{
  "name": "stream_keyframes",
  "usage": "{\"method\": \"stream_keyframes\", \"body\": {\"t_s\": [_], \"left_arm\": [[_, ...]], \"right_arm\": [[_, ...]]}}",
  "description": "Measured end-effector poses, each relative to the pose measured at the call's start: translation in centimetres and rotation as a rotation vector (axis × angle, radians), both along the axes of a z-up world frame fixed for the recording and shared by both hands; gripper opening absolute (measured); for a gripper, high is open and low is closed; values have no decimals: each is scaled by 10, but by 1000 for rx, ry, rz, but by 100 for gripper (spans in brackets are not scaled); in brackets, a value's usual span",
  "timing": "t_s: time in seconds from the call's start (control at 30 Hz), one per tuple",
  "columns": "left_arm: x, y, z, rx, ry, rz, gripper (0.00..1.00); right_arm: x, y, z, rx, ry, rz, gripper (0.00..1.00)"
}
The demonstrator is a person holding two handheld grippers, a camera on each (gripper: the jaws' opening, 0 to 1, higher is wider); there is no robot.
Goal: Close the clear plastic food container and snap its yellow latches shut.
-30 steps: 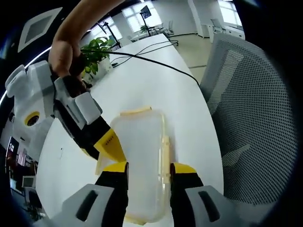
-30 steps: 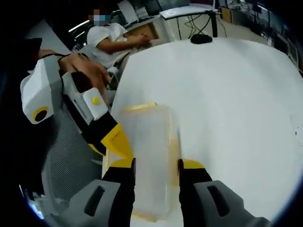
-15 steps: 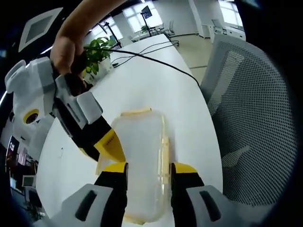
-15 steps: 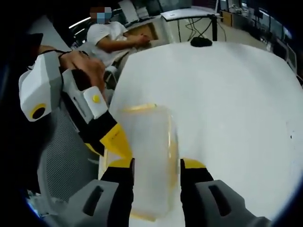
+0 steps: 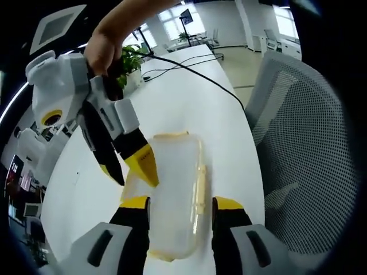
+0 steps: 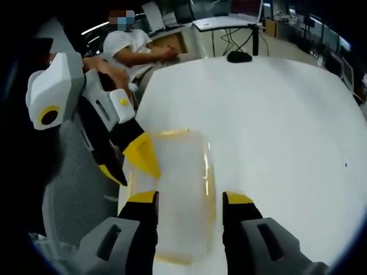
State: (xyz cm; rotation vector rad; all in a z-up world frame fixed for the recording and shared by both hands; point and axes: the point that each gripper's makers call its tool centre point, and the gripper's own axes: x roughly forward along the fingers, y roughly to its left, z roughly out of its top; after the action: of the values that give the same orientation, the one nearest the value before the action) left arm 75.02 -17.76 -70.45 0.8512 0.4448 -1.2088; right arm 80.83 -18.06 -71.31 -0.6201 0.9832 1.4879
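Main risk: the clear food container (image 5: pixel 172 195) skates on the slick white worktop (image 5: pixel 189 97) when a latch gets pushed, since neither set of tongs is clamped on it; both stand apart, straddling it. Left tongs (image 5: pixel 175 205) have their yellow tips either side of the container at the bottom centre of the left gripper view; right tongs (image 6: pixel 184 200) do the same at the bottom centre of the right gripper view. Second risk: uneven press, with the lid seated on one side only so a yellow latch (image 5: pixel 200 186) rides over the rim instead of snapping. Cannot tell whether the lid is fully down, nor which latches are engaged; it's translucent and blurred. Third: the two tongs crowd each other. In the left gripper view the right tongs come in from the upper left with one yellow tip touching or just beside the container's left edge, so a tip could slip off the latch. Container lies flat on the worktop, near the edge by the mesh chair (image 5: pixel 298 149). Long axis runs bottom to top in both views, roughly along each gripper's line of sight, with a yellow latch on the far short end (image 5: pixel 167 136) and others along the long sides
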Motion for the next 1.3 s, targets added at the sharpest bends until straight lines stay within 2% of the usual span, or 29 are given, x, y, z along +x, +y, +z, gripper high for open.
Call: {"method": "stream_keyframes", "body": {"t_s": [0.27,0.63,1.3], "left_arm": [[3,9,5,-39,36,67,41],[14,25,7,-99,119,191,48],[24,50,7,-153,172,324,54]], "right_arm": [[2,-4,10,34,-56,-45,47],[-1,-23,14,46,-120,-112,54],[-16,-61,22,97,-226,-253,58]]}}
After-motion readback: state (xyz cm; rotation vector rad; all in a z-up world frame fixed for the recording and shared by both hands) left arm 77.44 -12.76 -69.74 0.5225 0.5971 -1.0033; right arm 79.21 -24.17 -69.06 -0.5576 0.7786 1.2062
